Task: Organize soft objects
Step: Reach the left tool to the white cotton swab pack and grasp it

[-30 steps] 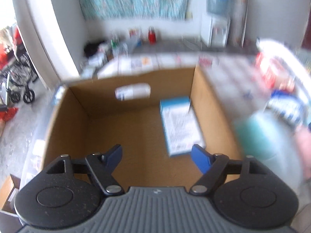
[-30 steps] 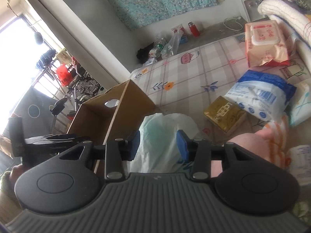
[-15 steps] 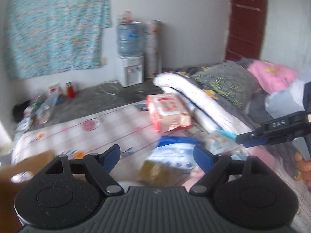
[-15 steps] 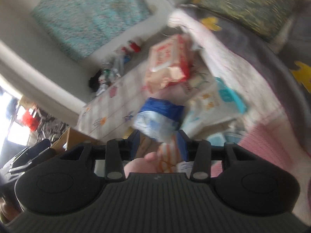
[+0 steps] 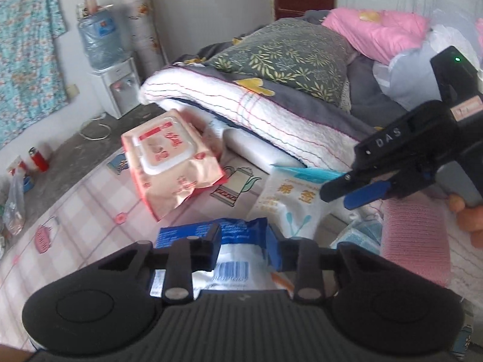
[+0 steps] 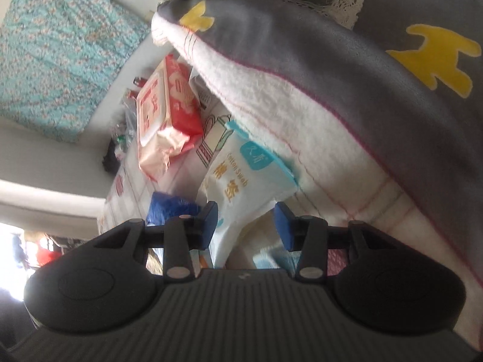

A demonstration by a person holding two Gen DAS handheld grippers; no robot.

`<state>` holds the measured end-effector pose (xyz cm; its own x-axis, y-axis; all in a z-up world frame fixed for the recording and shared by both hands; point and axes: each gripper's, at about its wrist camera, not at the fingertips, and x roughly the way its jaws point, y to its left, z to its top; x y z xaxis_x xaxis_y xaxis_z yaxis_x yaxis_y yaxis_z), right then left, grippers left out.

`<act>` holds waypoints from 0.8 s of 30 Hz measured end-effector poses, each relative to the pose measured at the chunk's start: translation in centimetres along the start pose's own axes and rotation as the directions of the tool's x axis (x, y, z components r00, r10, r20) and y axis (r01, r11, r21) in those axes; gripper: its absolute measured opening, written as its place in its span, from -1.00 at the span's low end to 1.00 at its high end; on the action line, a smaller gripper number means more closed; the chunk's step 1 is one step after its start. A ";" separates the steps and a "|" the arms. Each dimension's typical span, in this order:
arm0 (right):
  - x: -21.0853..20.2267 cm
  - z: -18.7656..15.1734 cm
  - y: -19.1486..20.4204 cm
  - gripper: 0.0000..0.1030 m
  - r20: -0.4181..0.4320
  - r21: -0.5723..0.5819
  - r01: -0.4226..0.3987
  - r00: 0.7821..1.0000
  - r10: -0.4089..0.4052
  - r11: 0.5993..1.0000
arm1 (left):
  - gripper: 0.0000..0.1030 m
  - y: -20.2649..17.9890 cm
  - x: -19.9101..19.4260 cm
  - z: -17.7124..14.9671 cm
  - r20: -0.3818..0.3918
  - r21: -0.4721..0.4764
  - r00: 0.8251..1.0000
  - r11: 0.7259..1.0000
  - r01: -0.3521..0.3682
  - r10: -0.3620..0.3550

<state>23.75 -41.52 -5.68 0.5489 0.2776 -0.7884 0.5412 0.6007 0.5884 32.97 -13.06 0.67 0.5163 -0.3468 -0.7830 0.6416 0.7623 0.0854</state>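
A blue-and-white soft pack (image 5: 241,259) lies on the checkered mat. My left gripper (image 5: 244,244) is over it, jaws closing, and the pads pinch its bunched top edge. A white cotton swab pack (image 6: 238,178) with a light blue top lies against the folded blanket. My right gripper (image 6: 245,224) hovers just above its near edge, jaws partly apart and not pressing on it. The left wrist view shows that gripper's blue pad (image 5: 365,194) over the same pack (image 5: 289,202). A pink wet-wipes pack (image 5: 169,166) lies farther back.
A folded white blanket (image 5: 241,102) and a dark leafy pillow (image 5: 286,51) pile up behind the packs. A pink towel (image 5: 413,241) lies at the right. A water dispenser (image 5: 102,45) stands by the far wall. A hand (image 5: 468,217) holds the right gripper.
Both views swung away from the cardboard box to the packs on the mat. The left jaws went from wide apart to narrow around the blue-and-white pack. The right jaws kept the same gap.
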 end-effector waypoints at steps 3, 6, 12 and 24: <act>1.1 0.4 -0.4 -0.21 0.012 0.024 -0.010 1.000 0.010 1.000 | -0.41 -0.1 0.9 0.2 0.008 0.025 0.999 0.999 0.045 -0.045; 1.6 0.9 -1.0 -0.22 0.026 0.044 -0.034 0.999 0.033 0.998 | -0.36 -0.3 2.0 0.9 0.013 0.058 0.997 0.995 0.076 -0.077; 2.0 1.4 -1.2 -0.22 0.028 0.065 -0.072 0.997 0.070 0.995 | 0.55 0.4 5.3 3.3 -0.035 0.044 0.967 0.966 0.255 -0.254; 4.1 1.9 -0.6 -0.22 0.052 0.068 -0.068 0.997 0.064 0.995 | 0.52 -1.7 11.6 4.0 -0.178 0.057 0.957 0.968 0.243 -0.230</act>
<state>26.85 -42.21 -8.91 0.6151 0.2759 -0.7386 0.5447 0.5285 0.6511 40.15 -20.55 -6.04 0.2455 -0.4094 -0.8787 0.7793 0.6225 -0.0722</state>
